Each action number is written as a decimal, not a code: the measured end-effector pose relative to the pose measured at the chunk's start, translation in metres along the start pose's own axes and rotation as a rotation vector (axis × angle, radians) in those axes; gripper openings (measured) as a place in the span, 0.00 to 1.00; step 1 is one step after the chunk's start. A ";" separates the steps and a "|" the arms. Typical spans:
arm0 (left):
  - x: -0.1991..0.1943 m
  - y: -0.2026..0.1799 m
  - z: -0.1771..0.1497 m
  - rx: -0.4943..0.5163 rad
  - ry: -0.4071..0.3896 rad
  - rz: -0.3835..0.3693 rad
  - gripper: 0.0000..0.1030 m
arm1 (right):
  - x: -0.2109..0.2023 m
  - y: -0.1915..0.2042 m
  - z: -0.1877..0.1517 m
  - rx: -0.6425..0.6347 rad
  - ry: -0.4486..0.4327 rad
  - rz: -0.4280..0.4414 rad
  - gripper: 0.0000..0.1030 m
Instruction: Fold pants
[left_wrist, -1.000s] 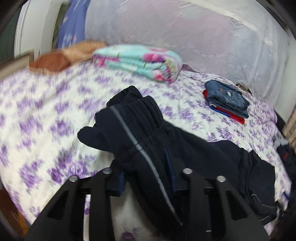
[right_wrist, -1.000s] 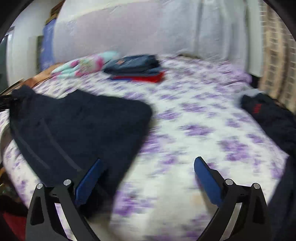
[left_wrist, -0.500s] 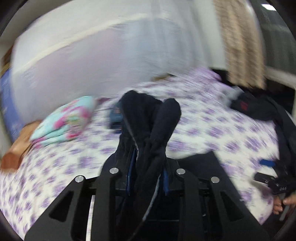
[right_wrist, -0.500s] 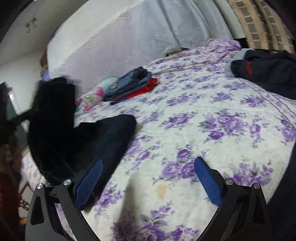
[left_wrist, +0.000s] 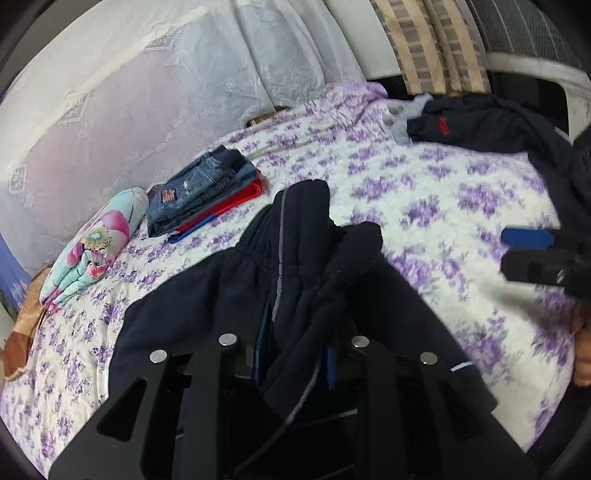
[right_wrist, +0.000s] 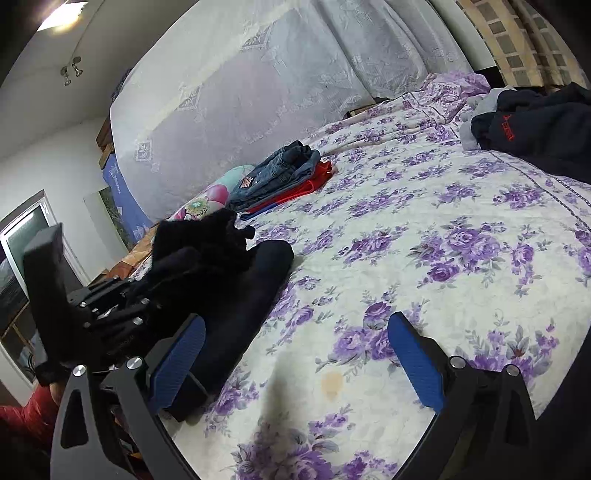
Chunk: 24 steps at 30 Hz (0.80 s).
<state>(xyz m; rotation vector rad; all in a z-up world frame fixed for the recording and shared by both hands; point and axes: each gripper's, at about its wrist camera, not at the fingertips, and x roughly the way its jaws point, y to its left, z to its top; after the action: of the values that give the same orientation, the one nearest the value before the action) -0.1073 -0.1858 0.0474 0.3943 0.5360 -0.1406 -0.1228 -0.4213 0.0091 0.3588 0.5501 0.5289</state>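
On the flowered bed (right_wrist: 461, 236), left tongs (left_wrist: 295, 363) clamp dark pants (left_wrist: 295, 258); right tongs (right_wrist: 295, 354) gape, holding nothing

You have a bed (right_wrist: 424, 229) in a purple-flowered spread. On it lie the dark pants (left_wrist: 229, 295) near you, a jeans stack (left_wrist: 199, 188) over something red, a floral quilt (left_wrist: 96, 240) beside it, and dark clothes (right_wrist: 535, 125), perhaps a jacket, far right.
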 end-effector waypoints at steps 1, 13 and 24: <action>-0.005 0.000 0.002 -0.011 -0.013 -0.004 0.22 | 0.000 0.000 0.000 0.001 -0.002 0.000 0.97; 0.009 -0.043 -0.019 0.131 0.001 0.040 0.23 | -0.002 0.000 -0.001 0.005 -0.009 0.011 0.97; 0.012 -0.041 -0.023 0.104 0.022 0.021 0.24 | -0.002 -0.001 -0.001 0.002 -0.007 0.015 0.97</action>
<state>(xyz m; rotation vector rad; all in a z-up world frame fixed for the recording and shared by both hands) -0.1172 -0.2147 0.0098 0.5029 0.5479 -0.1440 -0.1243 -0.4234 0.0084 0.3668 0.5411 0.5414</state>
